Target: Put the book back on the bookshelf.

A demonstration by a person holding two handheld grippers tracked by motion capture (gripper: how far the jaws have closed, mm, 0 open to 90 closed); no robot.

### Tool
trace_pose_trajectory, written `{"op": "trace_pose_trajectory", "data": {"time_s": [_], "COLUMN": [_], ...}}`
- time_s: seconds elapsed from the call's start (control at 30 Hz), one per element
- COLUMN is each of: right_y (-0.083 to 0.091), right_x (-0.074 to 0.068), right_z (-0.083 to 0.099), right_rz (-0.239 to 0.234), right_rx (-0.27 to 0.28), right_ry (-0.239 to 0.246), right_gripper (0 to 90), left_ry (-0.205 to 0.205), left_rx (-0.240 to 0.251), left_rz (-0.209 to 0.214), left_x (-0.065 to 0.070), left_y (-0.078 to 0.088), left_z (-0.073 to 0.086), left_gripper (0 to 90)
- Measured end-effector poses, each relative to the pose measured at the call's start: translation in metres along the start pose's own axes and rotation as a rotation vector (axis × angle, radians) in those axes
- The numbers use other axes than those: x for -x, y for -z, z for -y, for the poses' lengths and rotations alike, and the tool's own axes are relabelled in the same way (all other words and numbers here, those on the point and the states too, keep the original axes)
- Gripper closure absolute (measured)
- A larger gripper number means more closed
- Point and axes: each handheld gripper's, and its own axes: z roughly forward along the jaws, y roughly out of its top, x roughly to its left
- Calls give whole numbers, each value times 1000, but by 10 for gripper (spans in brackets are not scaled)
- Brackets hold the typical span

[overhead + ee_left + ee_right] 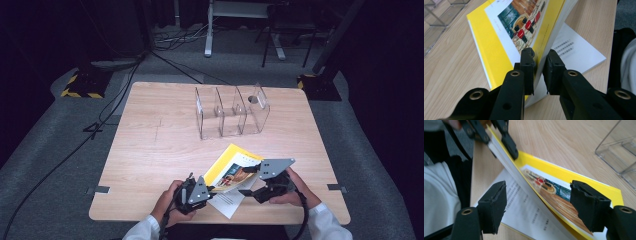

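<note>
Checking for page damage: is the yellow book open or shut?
Open: the yellow book has its cover lifted, shut in the left gripper, above a printed white page.

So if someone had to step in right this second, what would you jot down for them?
Left hand-held gripper: shut on the yellow book, pinching cover and pages at one edge, lifting them.
Right hand-held gripper: open, jaws either side of the raised pages, not clamped.
Book lies open at the table's near edge; clear rack stands behind, seemingly empty.
Left, probably: close the book and stand it in the rack.
</note>
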Motion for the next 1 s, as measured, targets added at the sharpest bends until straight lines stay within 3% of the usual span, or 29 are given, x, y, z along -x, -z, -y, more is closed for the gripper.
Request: {"op": "trace_pose_trajectory", "data": {"time_s": [0.17, 0.33, 0.4, 0.5, 0.57, 0.6, 0.63, 0.73, 0.83, 1.0], "right_y": [-31, -38, -39, -36, -35, -35, -35, -34, -36, -40], "right_x": [2, 9, 15, 19, 20, 20, 21, 20, 15, 7], "right_z": [-4, 1, 9, 17, 22, 22, 26, 30, 28, 23], "right_rz": [79, 74, 101, 97, 107, 107, 112, 112, 134, 158], "right_rx": [-104, -103, -122, -94, -78, -78, -66, -45, -28, -38], "right_ry": [72, 58, 49, 49, 95, 95, 108, 132, 169, 198], "right_gripper": [360, 443, 459, 509, 552, 552, 617, 696, 742, 757], "left_ry": [14, 22, 29, 58, 62, 62, 79, 109, 139, 165], "left_rx": [-2, -12, -16, -11, -15, -15, -21, -21, -21, 2], "left_rz": [-2, 9, 5, 10, 0, 0, -20, -38, -59, -81], "left_x": [-11, -24, -30, -38, -41, -41, -45, -50, -54, -49], "left_y": [12, 26, 31, 37, 39, 39, 41, 42, 41, 46], "left_z": [13, 29, 33, 40, 42, 42, 44, 49, 52, 51], "left_gripper": [767, 760, 750, 739, 733, 730, 727, 750, 720, 490]}}
